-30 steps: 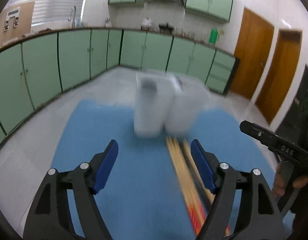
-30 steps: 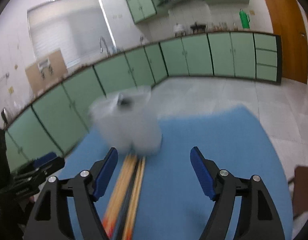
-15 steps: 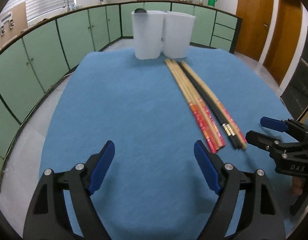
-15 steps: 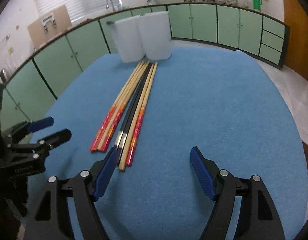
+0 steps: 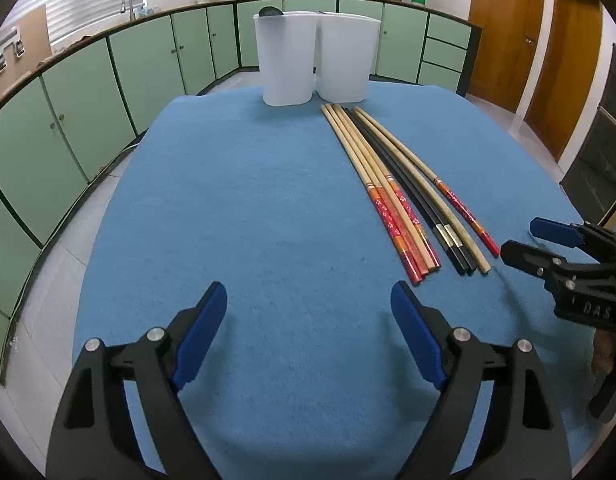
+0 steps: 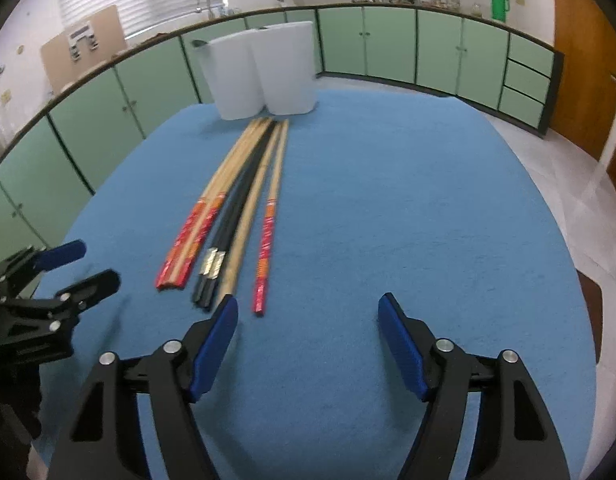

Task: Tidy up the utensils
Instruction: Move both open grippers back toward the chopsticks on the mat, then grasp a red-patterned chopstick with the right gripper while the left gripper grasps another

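Blue cloth (image 5: 244, 208) covers the table. At its far edge stand two white tubs (image 5: 313, 62), touching side by side; a dark utensil tip (image 5: 270, 11) pokes out of the left tub. Nothing else sits on the cloth between the grippers and the tubs.

Chopsticks (image 5: 395, 196) lie flat in a loose bundle, right of centre in the left wrist view, left of centre in the right wrist view (image 6: 232, 208). Thin tips point at the tubs and end just short of them; thick ends face the grippers. Mix: several pale wooden ones with red-orange patterned ends, a black pair with silver bands, and a plain pale one. One red-ended stick lies slightly apart on the right side of the bundle.

Left gripper (image 5: 308, 322) hovers over bare cloth, just left of the bundle's near ends, jaws opening, nothing between them. Right gripper (image 6: 308, 328) sits at the bundle's near ends, jaws closing with only cloth between them; its left finger (image 6: 214, 344) is just beside the end of the pale stick, contact unclear. Each gripper shows at the edge of the other's view.

Wide open cloth left of the bundle and right of it. Table edge curves round; beyond it grey floor, green cabinets (image 5: 88, 92), and wooden doors (image 5: 527, 36) on the right.
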A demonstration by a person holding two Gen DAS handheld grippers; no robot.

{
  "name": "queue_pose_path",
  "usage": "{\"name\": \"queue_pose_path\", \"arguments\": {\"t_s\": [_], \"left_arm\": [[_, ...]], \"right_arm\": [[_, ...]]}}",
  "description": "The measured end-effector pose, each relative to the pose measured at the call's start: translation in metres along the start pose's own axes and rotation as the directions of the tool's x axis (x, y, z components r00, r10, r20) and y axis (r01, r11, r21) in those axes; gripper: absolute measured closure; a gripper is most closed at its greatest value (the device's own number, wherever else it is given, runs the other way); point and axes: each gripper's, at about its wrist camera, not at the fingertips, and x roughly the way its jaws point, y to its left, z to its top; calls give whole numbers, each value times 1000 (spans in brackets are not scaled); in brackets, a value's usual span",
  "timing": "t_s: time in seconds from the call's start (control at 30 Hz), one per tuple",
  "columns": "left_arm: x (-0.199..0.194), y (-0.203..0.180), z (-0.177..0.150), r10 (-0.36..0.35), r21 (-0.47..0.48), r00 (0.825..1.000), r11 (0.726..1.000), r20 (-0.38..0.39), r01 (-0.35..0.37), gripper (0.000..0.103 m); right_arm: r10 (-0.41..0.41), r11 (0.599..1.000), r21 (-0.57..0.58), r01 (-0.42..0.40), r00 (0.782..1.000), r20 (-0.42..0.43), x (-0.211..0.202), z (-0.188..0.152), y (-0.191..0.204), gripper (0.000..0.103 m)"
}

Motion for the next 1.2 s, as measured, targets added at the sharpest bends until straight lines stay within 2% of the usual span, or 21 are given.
{"name": "queue_pose_path", "arguments": {"t_s": [0.03,0.17,0.2,0.27,0.33,0.43,0.6,0.83,1.03,1.2], "left_arm": [[0,0,0,0,-1,1000,1000,-1,0,21],[-2,1,-4,7,-4,1000,1000,-4,-7,21],[-3,2,-4,9,-6,1000,1000,-3,-9,21],[-3,3,-4,10,-11,1000,1000,-2,-10,21],[-2,3,-4,5,-15,1000,1000,-1,-5,20],[0,-2,-2,-20,-18,1000,1000,-3,20,20],[8,-17,2,-61,6,998,998,-7,61,20],[24,-23,2,-16,27,999,999,-47,18,19],[20,-2,0,43,-23,997,999,-57,-44,17],[16,3,-1,38,-34,998,999,-58,-40,17]], "right_arm": [[-1,1000,-11,1,1000,-3,1,-2,3,42],[-24,999,-40,24,1000,-2,5,-4,13,47],[-31,998,-50,31,1000,-2,5,-4,16,51],[-34,997,-68,34,999,-1,8,-1,20,61],[-23,996,-83,23,1000,1,7,0,22,80],[12,995,-101,-13,1000,-5,9,0,24,96],[22,997,-70,-22,1000,-1,8,1,18,97],[41,999,-19,-41,999,1,7,1,2,97],[45,999,-17,-45,999,1,7,1,2,97],[57,998,-28,-57,998,2,5,-1,2,93]]}}
